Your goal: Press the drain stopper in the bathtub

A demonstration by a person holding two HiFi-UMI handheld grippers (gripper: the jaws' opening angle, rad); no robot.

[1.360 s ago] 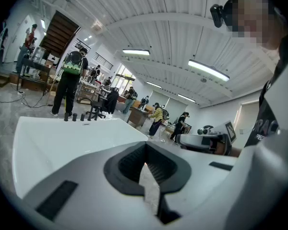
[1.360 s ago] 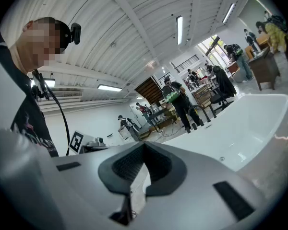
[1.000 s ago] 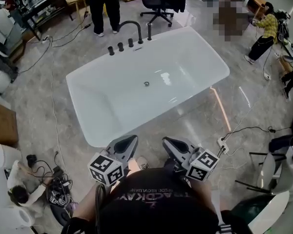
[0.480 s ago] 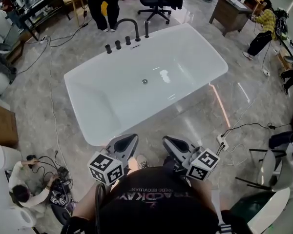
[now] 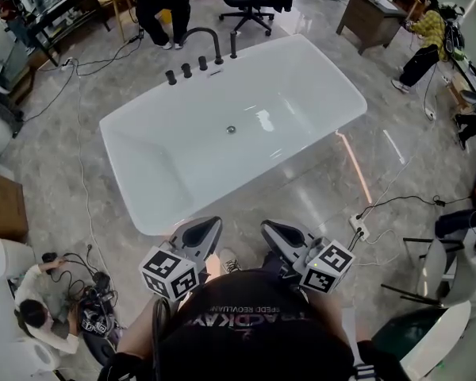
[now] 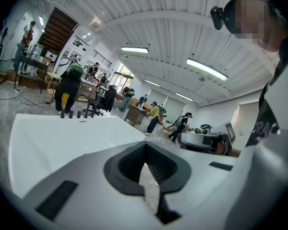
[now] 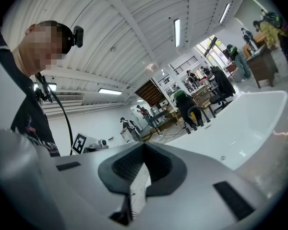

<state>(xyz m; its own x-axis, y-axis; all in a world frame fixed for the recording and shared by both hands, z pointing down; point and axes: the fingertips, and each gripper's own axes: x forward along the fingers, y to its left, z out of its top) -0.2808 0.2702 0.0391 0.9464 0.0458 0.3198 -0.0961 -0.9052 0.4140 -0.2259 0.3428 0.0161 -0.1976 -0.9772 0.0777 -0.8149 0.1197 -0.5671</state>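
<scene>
The white bathtub [image 5: 143, 165] stands on the grey floor ahead of me, its small round metal drain stopper [image 5: 231, 129] at the middle of the basin. A black faucet [image 5: 202, 40] with several knobs lines the far rim. My left gripper [image 5: 208, 228] and right gripper [image 5: 273, 232] hover close to my body, before the tub's near rim and well short of the stopper. Both are shut on nothing. The left gripper [image 6: 145, 143] looks along the tub [image 6: 53, 138]. In the right gripper view, that gripper [image 7: 144, 145] faces the tub [image 7: 249, 119] and the stopper [image 7: 223, 157].
Cables and a power strip [image 5: 358, 230] trail over the floor at the right. At lower left a person [image 5: 28, 312] crouches by a tangle of gear; a cardboard box [image 5: 0, 205] sits above. Beyond the tub stand a person [image 5: 163, 6], an office chair [image 5: 250, 2] and a desk [image 5: 369, 10].
The tub has drifted slightly up and to the left in the head view. Both grippers keep their places and stay shut.
</scene>
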